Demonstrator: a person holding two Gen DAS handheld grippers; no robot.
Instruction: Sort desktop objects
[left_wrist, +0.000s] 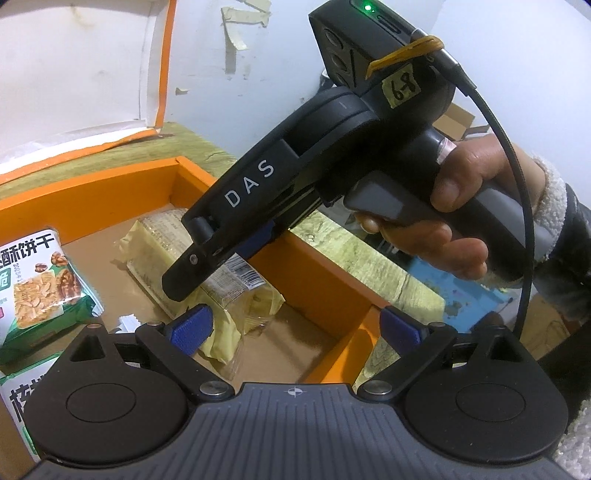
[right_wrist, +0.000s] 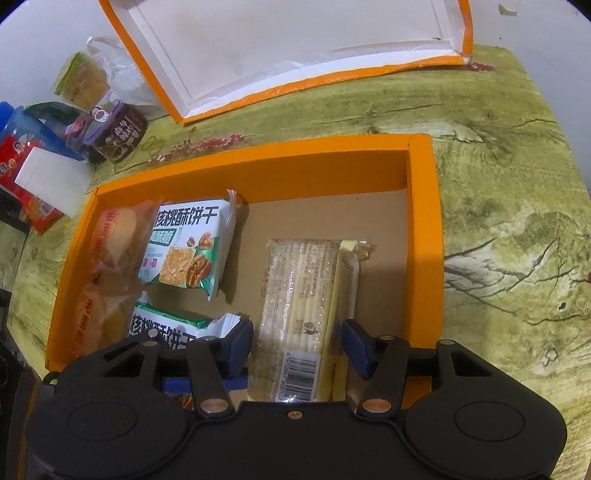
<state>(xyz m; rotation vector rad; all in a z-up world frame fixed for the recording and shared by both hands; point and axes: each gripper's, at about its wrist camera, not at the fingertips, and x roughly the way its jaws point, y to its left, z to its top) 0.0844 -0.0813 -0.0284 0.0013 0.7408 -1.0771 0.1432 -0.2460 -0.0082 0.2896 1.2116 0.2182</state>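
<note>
One long packet of biscuit sticks (right_wrist: 299, 295) is the thing in hand. It lies flat on the brown floor of the orange box (right_wrist: 424, 221), in the half nearer the box's right wall, running lengthwise from the near edge toward the far wall.

It is probably light, and fragile inside: thin sticks side by side in a slack, glossy film that should be slippery and will crumple before it resists. A hard squeeze could snap the sticks, so hold it lightly across the narrow width near the barcode end. The pads should bear on the row of sticks, not on the loose yellow flap along its right side.

The wrapper is clear over pale yellow sticks, with small print, a little logo, a white barcode label at the near end and crimped yellow film at the far end.

The right gripper (right_wrist: 295, 339) points steeply down and straddles the packet's near end. Its fingers are partly drawn in but not clamped: a strip of box floor shows beside the left pad, and the right pad is at the flap. The left gripper (left_wrist: 295, 325) is spread wide and empty at the box's near edge.

Two green walnut biscuit packs (right_wrist: 188, 251) fill the left half. The box sits on the counter (right_wrist: 498, 147).
</note>
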